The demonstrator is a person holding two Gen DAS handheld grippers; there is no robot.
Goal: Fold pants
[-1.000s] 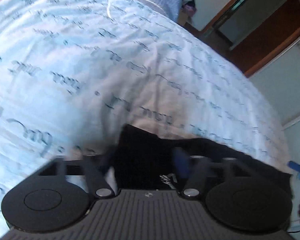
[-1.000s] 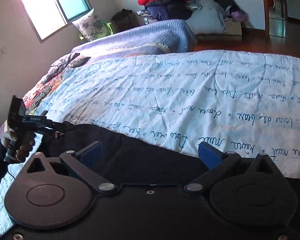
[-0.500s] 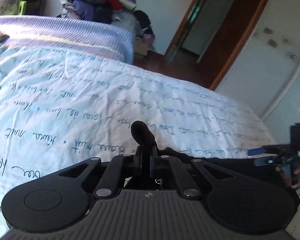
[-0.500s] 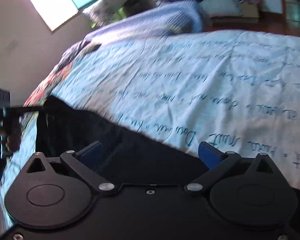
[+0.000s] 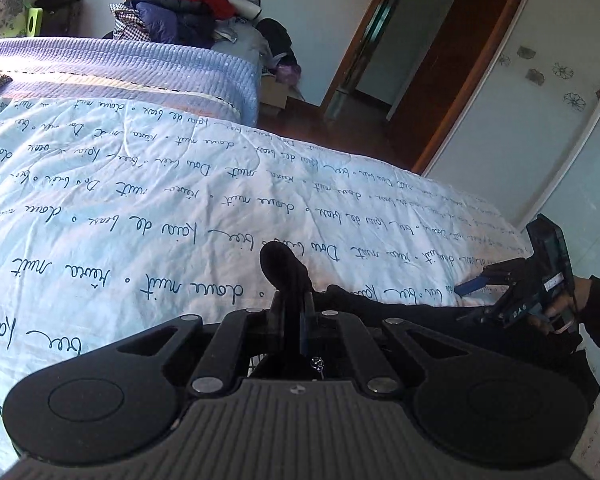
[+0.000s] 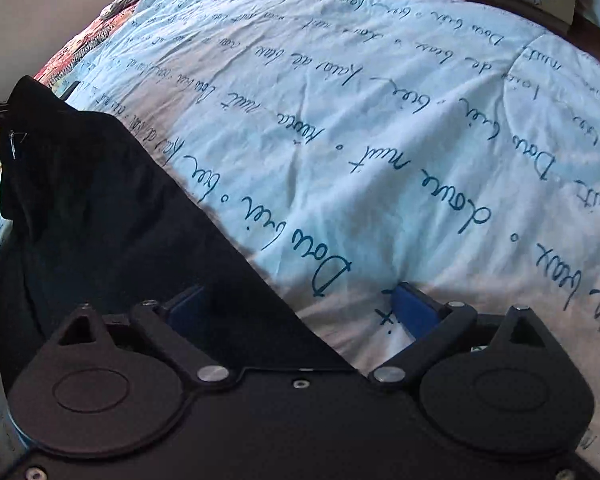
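Black pants (image 6: 100,216) lie along the near edge of a pale blue quilt (image 6: 360,120) printed with script. My left gripper (image 5: 292,312) is shut on a bunched corner of the pants (image 5: 284,268), which sticks up between its fingers. My right gripper (image 6: 304,308) is open, its blue pads (image 6: 410,310) spread over the far end of the pants and the quilt. It also shows in the left wrist view (image 5: 484,296) at the right, low over the black cloth (image 5: 400,304). The lifted corner with a zip pull (image 6: 14,144) shows at far left.
A lilac blanket (image 5: 120,68) lies across the bed's far side. A heap of clothes (image 5: 188,4) is piled beyond it. An open doorway (image 5: 384,52) and wooden floor are at the back right. A white wardrobe door (image 5: 540,120) stands at the right.
My left gripper has closed on the pants corner and lifted it. My right gripper has tilted down and moved closer to the pants' other end, still open.
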